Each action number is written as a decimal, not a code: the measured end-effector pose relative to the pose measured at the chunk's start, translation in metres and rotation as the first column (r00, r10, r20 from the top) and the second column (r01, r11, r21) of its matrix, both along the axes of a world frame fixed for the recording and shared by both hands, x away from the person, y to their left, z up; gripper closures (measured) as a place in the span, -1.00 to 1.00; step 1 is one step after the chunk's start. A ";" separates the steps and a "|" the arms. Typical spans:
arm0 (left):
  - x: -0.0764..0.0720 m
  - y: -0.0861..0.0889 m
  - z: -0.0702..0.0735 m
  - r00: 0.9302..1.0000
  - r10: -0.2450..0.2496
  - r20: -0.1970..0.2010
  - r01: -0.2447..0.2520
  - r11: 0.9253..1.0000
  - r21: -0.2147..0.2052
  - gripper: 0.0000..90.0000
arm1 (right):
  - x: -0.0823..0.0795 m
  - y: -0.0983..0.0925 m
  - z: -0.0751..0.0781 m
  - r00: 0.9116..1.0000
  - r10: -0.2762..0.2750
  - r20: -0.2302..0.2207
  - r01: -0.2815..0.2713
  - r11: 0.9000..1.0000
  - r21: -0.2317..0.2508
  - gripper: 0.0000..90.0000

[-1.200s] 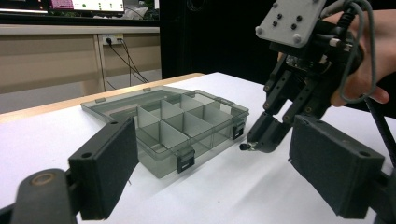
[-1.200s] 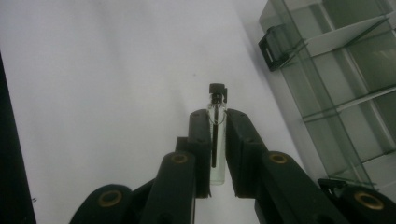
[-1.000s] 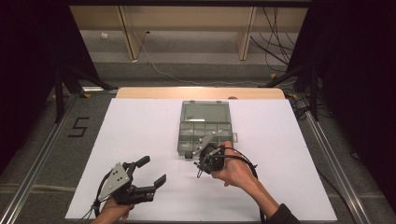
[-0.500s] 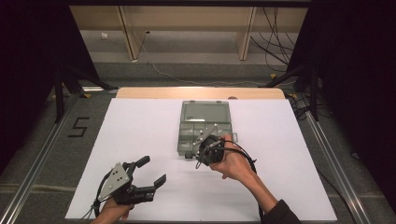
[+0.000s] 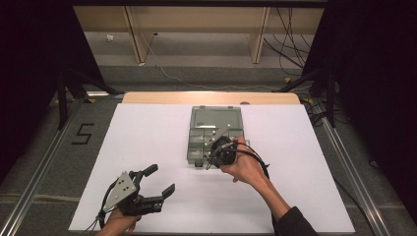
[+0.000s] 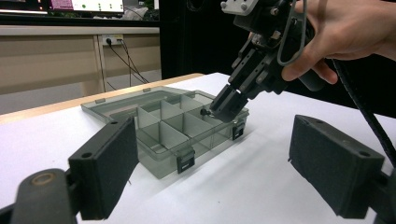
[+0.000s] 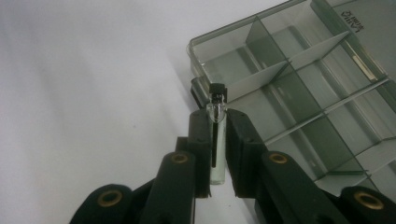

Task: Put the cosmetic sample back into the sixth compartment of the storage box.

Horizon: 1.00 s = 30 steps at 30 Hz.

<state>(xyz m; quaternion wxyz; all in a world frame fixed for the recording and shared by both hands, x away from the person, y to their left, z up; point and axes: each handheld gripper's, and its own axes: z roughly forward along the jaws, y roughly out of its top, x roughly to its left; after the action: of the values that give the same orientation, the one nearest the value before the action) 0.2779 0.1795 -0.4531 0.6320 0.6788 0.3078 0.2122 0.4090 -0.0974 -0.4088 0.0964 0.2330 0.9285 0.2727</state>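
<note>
Overhead light is brightening the white table (image 5: 147, 147) while darkness is swallowing the surroundings at nine and three o'clock. Near jaws are perhaps blurring slightly; the box (image 6: 163, 126) is throwing soft shadows.

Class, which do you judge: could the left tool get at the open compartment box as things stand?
Probably yes. The left tool is open and holds nothing, with bare table toward the compartment box; the right tool, gripping a small vial, crowds only one corner.

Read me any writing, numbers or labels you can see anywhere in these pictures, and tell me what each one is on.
"5": black figure on the grey floor left of the white table, in the high view.
Embossed marking on the lid of the clear grey plastic compartment box, in the right gripper view: too blurred to read.
Coloured monitor screens at the back, in the left gripper view: too small to read.
</note>
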 end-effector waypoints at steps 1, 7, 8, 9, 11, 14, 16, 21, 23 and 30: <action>0.000 0.000 0.000 1.000 0.000 0.000 0.000 1.000 0.000 -0.67 | 0.001 0.000 0.001 1.000 0.001 -0.001 -0.001 1.000 0.001 0.80; 0.000 0.000 0.000 1.000 0.001 0.000 -0.001 1.000 -0.001 -0.67 | 0.006 0.001 0.002 1.000 -0.014 0.012 0.014 1.000 0.013 0.80; 0.000 0.000 0.000 1.000 0.001 -0.001 -0.001 1.000 -0.002 -0.67 | 0.008 0.002 0.002 1.000 -0.016 0.010 0.016 1.000 0.014 0.80; 0.000 0.000 0.000 1.000 0.001 -0.001 -0.001 1.000 -0.003 -0.67 | 0.008 0.002 0.002 1.000 -0.021 0.014 0.021 1.000 0.014 0.80; 0.000 0.000 0.000 1.000 0.001 -0.001 -0.001 1.000 -0.002 -0.67 | 0.009 0.003 0.002 1.000 -0.024 0.012 0.024 1.000 0.013 0.80; 0.000 0.000 0.000 1.000 0.001 0.000 -0.001 1.000 -0.002 -0.67 | 0.012 0.003 0.001 0.999 -0.034 0.015 0.034 0.999 0.022 0.80; 0.000 0.000 0.000 1.000 0.001 -0.001 -0.001 1.000 -0.003 -0.67 | 0.014 0.003 0.002 0.999 -0.039 0.010 0.038 0.999 0.022 0.80; 0.000 0.000 0.000 1.000 0.001 0.000 -0.001 1.000 -0.002 -0.67 | 0.018 0.003 0.000 0.998 -0.058 0.014 0.058 0.998 0.036 0.80; 0.000 0.000 0.000 1.000 0.000 0.000 0.000 1.000 -0.001 -0.67 | 0.019 0.004 0.000 0.998 -0.066 0.010 0.065 0.997 0.040 0.80; 0.000 0.001 0.000 1.000 0.000 -0.001 0.000 1.000 0.002 -0.67 | 0.027 0.003 -0.003 0.997 -0.080 0.004 0.080 0.996 0.042 0.80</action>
<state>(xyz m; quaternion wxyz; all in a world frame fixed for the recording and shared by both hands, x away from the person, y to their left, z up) 0.2782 0.1801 -0.4532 0.6312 0.6795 0.3080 0.2122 0.4357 -0.0940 -0.4123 0.1049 0.2711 0.9122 0.2888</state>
